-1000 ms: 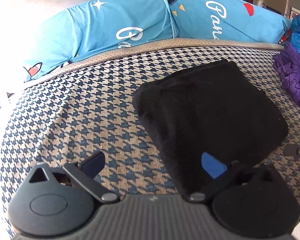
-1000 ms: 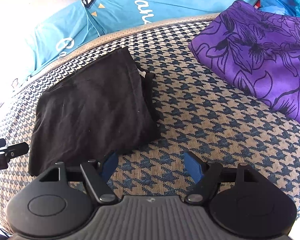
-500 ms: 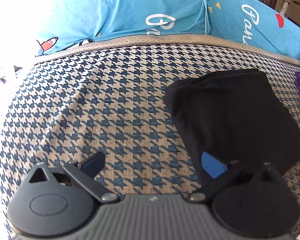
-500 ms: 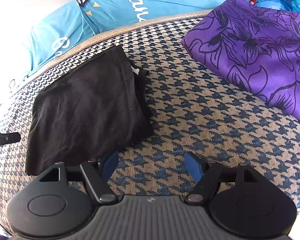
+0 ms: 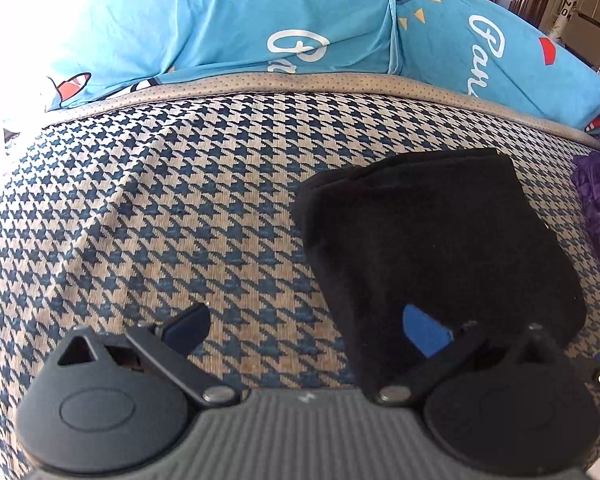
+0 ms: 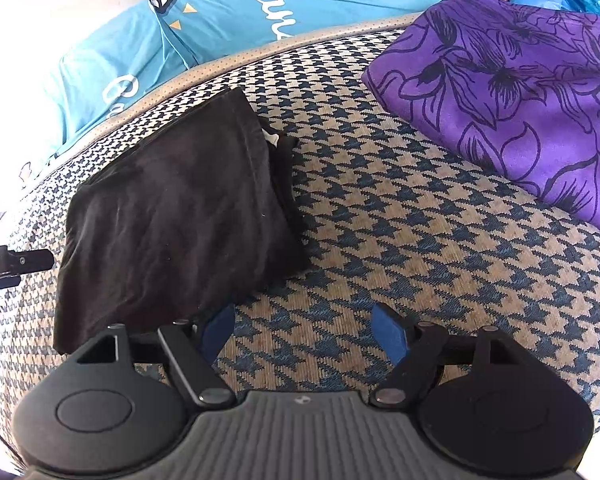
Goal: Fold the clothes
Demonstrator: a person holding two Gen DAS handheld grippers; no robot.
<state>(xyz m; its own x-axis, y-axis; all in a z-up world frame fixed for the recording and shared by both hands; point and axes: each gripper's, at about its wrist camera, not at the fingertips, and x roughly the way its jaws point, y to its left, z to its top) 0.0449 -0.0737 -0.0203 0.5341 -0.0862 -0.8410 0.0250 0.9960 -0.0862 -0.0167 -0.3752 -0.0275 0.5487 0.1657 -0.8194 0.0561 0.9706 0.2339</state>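
Right wrist view, listed left to right. We note first the left claw (image 6: pixel 18 261), only a dark tip at the frame's edge here; in the left wrist view (image 5: pixel 306 326) we see it spread wide, nothing pinched, one pad over the bed cover and the other over the black cloth.

Item: folded black garment (image 6: pixel 180 208), lying flat on the houndstooth bed cover (image 6: pixel 400 248), just in front of the blue printed pillows (image 6: pixel 228 20). We judge it light, soft and limp, several layers thick, with loose inner edges and a small white tag showing at its right side. It would sag if lifted by one corner; we would take it at the thick folded edge nearest the claws, both layers together, or at two corners.

Item: right claw (image 6: pixel 302 328), jaws opening, nothing between them, hovering over bare cover just right of the black garment's near corner.

Item: purple floral garment (image 6: pixel 508 96), far right, loosely spread, not yet folded by our reckoning. It looks thin, smooth, perhaps slippery; we would pinch a hem or corner firmly.
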